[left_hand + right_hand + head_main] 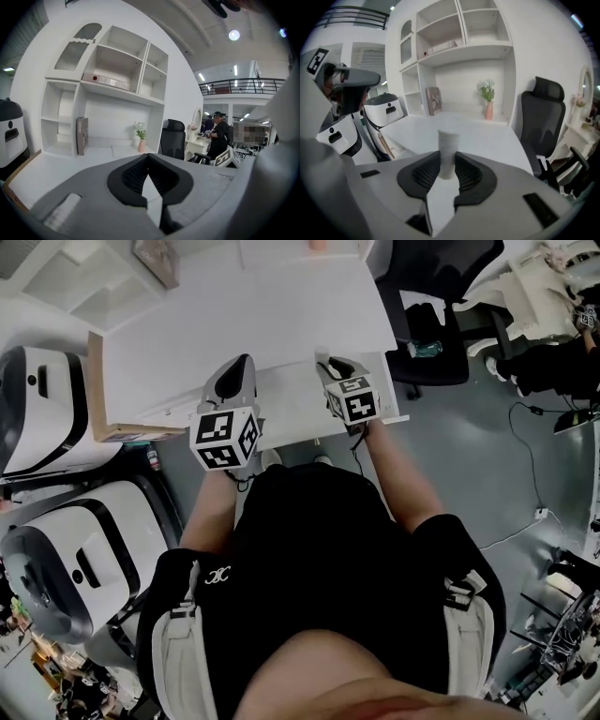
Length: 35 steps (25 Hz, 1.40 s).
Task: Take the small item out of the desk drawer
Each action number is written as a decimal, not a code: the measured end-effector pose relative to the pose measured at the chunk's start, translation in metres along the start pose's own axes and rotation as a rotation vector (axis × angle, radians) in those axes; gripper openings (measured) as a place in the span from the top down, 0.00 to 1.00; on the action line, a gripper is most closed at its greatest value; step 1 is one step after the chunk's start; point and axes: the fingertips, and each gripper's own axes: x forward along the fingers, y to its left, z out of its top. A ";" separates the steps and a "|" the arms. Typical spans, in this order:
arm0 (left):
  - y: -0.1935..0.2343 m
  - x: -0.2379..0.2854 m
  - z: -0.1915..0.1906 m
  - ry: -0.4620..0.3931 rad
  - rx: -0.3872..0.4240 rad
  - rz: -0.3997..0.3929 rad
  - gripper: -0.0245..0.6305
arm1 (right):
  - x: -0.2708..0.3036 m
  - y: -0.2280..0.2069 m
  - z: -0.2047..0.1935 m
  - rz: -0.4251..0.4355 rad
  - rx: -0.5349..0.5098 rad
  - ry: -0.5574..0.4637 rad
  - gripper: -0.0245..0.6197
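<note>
Your right gripper [448, 163] pinches the small white cylinder [448, 143] upright between its black pads, above the white desk [281, 320]. Your left gripper [149, 158] is closed on nothing. Keep the squeeze steady and the cylinder vertical, and lower it onto bare desktop before you ease the pads apart.

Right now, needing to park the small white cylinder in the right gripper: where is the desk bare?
The white desktop is bare across its middle, from the left gripper and right gripper at the near edge to the white shelves. Only the back is crowded: a dark book and a pink vase.
</note>
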 end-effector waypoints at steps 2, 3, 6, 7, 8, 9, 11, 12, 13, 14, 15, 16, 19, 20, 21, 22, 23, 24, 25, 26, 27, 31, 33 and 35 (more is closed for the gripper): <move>-0.003 0.005 0.004 -0.006 0.009 -0.012 0.94 | -0.015 -0.004 0.026 -0.029 -0.015 -0.084 0.81; -0.005 0.007 0.007 -0.010 0.013 -0.017 0.94 | -0.022 -0.006 0.038 -0.044 -0.018 -0.124 0.81; -0.011 0.013 0.016 -0.022 0.025 -0.033 0.94 | -0.048 -0.013 0.075 -0.094 -0.022 -0.242 0.82; -0.013 0.015 0.020 -0.026 0.030 -0.039 0.94 | -0.058 -0.016 0.088 -0.111 -0.024 -0.283 0.82; -0.016 0.016 0.023 -0.030 0.036 -0.044 0.94 | -0.067 -0.018 0.100 -0.128 -0.026 -0.323 0.82; -0.018 0.017 0.026 -0.033 0.041 -0.049 0.94 | -0.077 -0.019 0.111 -0.144 -0.029 -0.361 0.82; -0.023 0.018 0.031 -0.040 0.052 -0.057 0.94 | -0.094 -0.021 0.131 -0.176 -0.031 -0.429 0.82; -0.025 0.018 0.034 -0.043 0.057 -0.061 0.94 | -0.103 -0.021 0.140 -0.191 -0.031 -0.460 0.82; -0.026 0.018 0.036 -0.047 0.061 -0.064 0.94 | -0.111 -0.021 0.147 -0.206 -0.030 -0.489 0.82; -0.028 0.018 0.038 -0.052 0.063 -0.067 0.94 | -0.120 -0.021 0.155 -0.221 -0.030 -0.517 0.82; -0.030 0.017 0.040 -0.057 0.065 -0.069 0.94 | -0.129 -0.022 0.161 -0.234 -0.030 -0.545 0.82; -0.032 0.017 0.043 -0.063 0.067 -0.070 0.94 | -0.138 -0.022 0.168 -0.247 -0.028 -0.574 0.82; -0.034 0.016 0.051 -0.083 0.074 -0.071 0.94 | -0.160 -0.024 0.184 -0.264 -0.012 -0.658 0.82; -0.034 0.016 0.054 -0.091 0.077 -0.071 0.94 | -0.165 -0.024 0.189 -0.262 -0.006 -0.681 0.82; -0.034 0.016 0.058 -0.098 0.079 -0.070 0.94 | -0.168 -0.026 0.192 -0.259 -0.001 -0.698 0.82; -0.034 0.016 0.060 -0.105 0.081 -0.070 0.94 | -0.171 -0.027 0.195 -0.258 0.004 -0.708 0.82; -0.035 0.016 0.062 -0.110 0.082 -0.069 0.94 | -0.172 -0.029 0.196 -0.258 0.010 -0.715 0.82; -0.036 0.015 0.064 -0.114 0.083 -0.067 0.94 | -0.173 -0.031 0.196 -0.259 0.016 -0.718 0.82; -0.038 0.014 0.065 -0.117 0.084 -0.067 0.94 | -0.174 -0.032 0.196 -0.259 0.020 -0.719 0.82; -0.039 0.012 0.065 -0.118 0.086 -0.066 0.94 | -0.175 -0.032 0.195 -0.259 0.022 -0.719 0.82; -0.040 0.011 0.065 -0.119 0.087 -0.065 0.94 | -0.175 -0.032 0.195 -0.257 0.022 -0.718 0.82; -0.040 0.008 0.064 -0.118 0.089 -0.057 0.94 | -0.173 -0.031 0.194 -0.251 0.027 -0.711 0.82; -0.038 0.006 0.062 -0.112 0.088 -0.051 0.94 | -0.173 -0.029 0.192 -0.246 0.031 -0.709 0.82; -0.039 0.002 0.060 -0.109 0.086 -0.045 0.94 | -0.173 -0.027 0.190 -0.236 0.033 -0.705 0.82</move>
